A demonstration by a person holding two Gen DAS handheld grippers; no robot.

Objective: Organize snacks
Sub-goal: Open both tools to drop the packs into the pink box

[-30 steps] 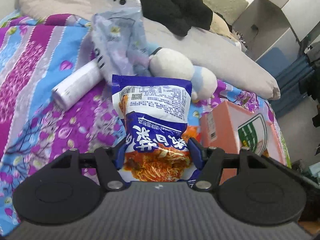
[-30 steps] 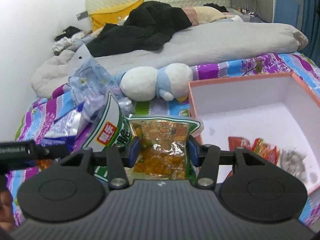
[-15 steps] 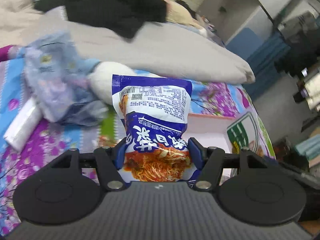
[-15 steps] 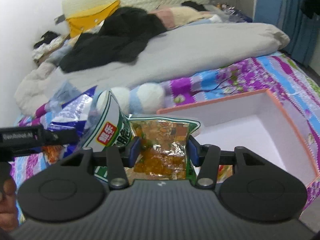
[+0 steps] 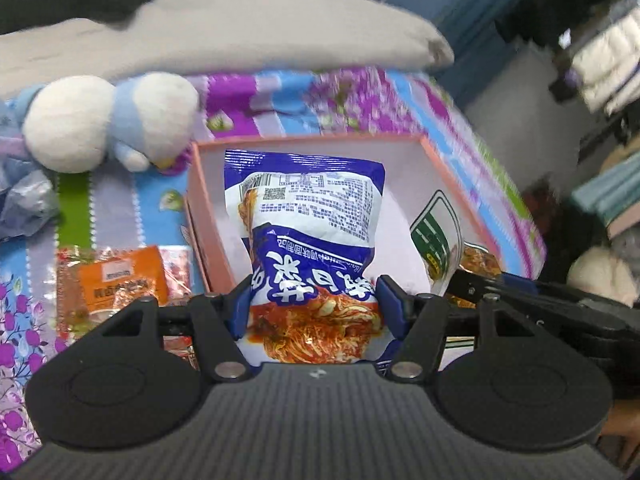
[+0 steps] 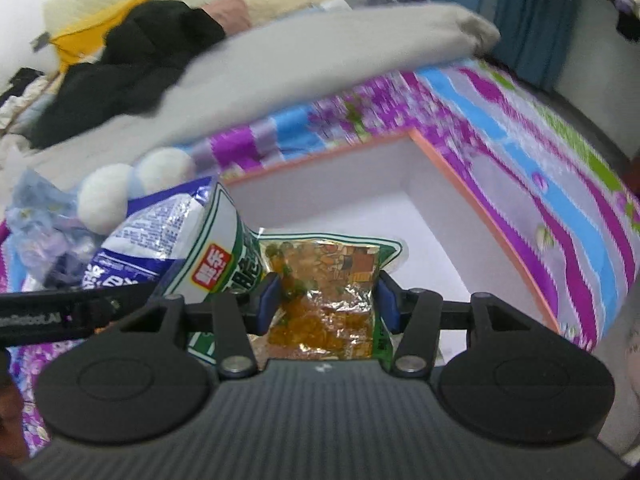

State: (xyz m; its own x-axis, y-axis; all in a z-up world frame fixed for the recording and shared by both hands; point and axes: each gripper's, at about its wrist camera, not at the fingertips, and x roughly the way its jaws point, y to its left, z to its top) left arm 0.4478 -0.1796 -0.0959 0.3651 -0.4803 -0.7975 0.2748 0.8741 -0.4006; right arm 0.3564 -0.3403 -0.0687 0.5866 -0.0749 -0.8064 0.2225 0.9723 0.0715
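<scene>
My left gripper is shut on a blue and white noodle packet, held upright over the open pink box with its white inside. My right gripper is shut on a green-edged packet with orange contents, also over the pink box. In the right wrist view the blue packet and the left gripper's black arm show at the left. In the left wrist view the green packet and the right gripper's black arm show at the right, over the box.
An orange snack packet lies on the flowered bedspread left of the box. A white and blue plush toy and a crumpled bluish bag lie further left. A grey duvet and dark clothes fill the bed behind.
Both grippers have swung to the right with their packets and now hang over the open pink box. The white roll and bluish bag have slid out to the left.
</scene>
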